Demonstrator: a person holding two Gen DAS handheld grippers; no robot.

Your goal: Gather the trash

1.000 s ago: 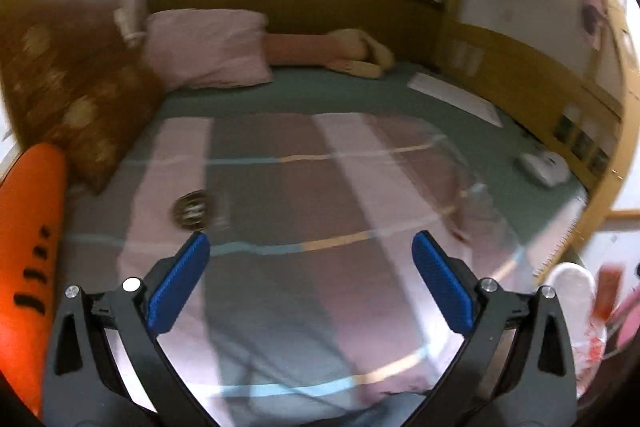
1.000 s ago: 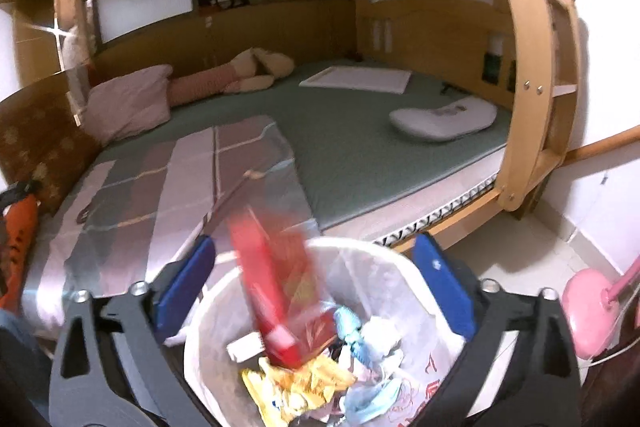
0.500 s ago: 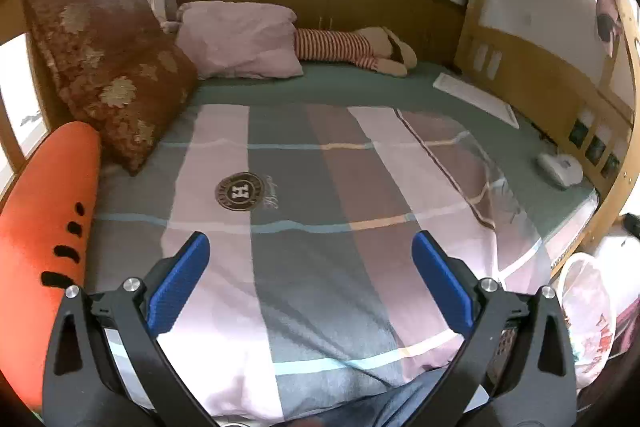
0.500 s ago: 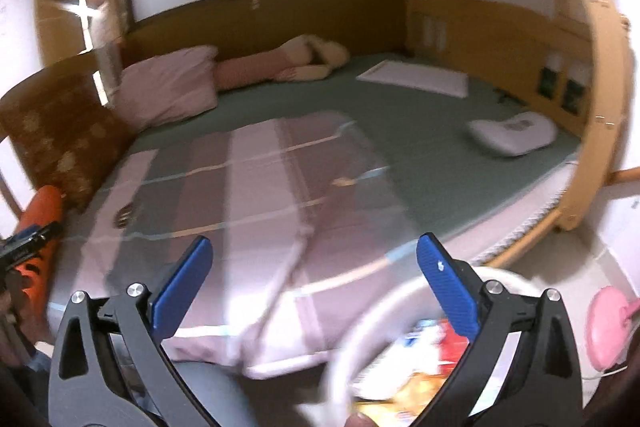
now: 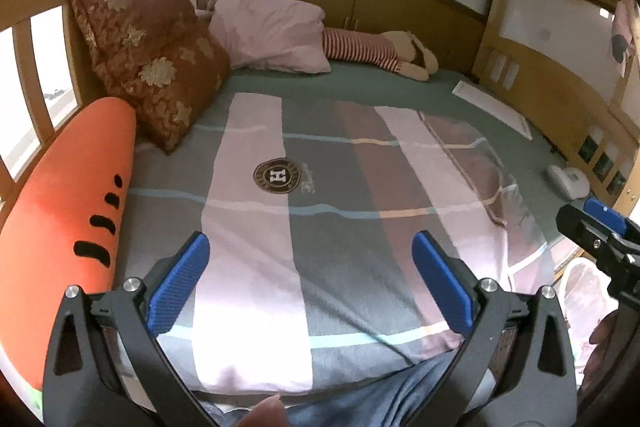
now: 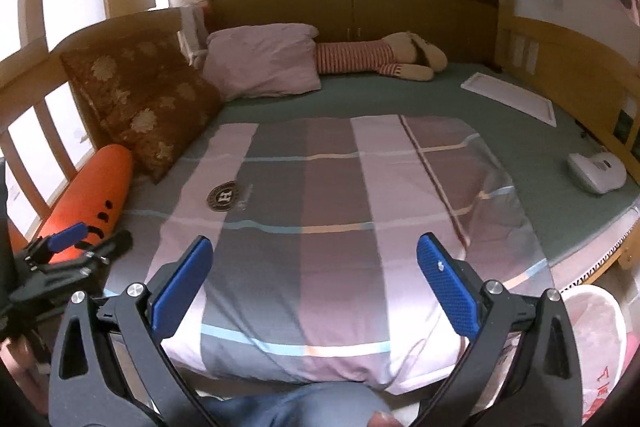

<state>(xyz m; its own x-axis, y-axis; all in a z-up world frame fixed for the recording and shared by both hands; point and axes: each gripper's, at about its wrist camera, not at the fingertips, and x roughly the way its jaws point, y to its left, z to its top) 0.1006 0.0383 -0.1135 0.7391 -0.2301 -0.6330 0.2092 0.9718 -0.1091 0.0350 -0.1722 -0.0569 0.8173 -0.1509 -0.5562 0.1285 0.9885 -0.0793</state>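
My left gripper (image 5: 310, 281) is open above the near end of a striped blanket (image 5: 340, 211), nothing between its blue pads. My right gripper (image 6: 314, 285) is open too and empty, also over the blanket (image 6: 328, 211). The white trash bin with a plastic liner (image 6: 596, 339) stands on the floor at the bed's lower right corner; in the left wrist view a sliver of the bin (image 5: 580, 291) shows behind the right gripper. I see no loose trash on the bed. A round dark badge with an H (image 5: 277, 177) is part of the blanket.
On the bed lie an orange carrot-shaped cushion (image 5: 68, 211), a brown flowered cushion (image 5: 148, 55), a pink pillow (image 5: 272, 35), a striped plush toy (image 5: 380, 53), a white flat board (image 6: 510, 97) and a white device (image 6: 598, 173). Wooden bed frame surrounds. A person's blue-clad knee (image 6: 312, 407) is below.
The right gripper swung up and left from over the bin, where a red wrapper was dropping in, to face the bed. The left gripper's view steadied and pulled back slightly.
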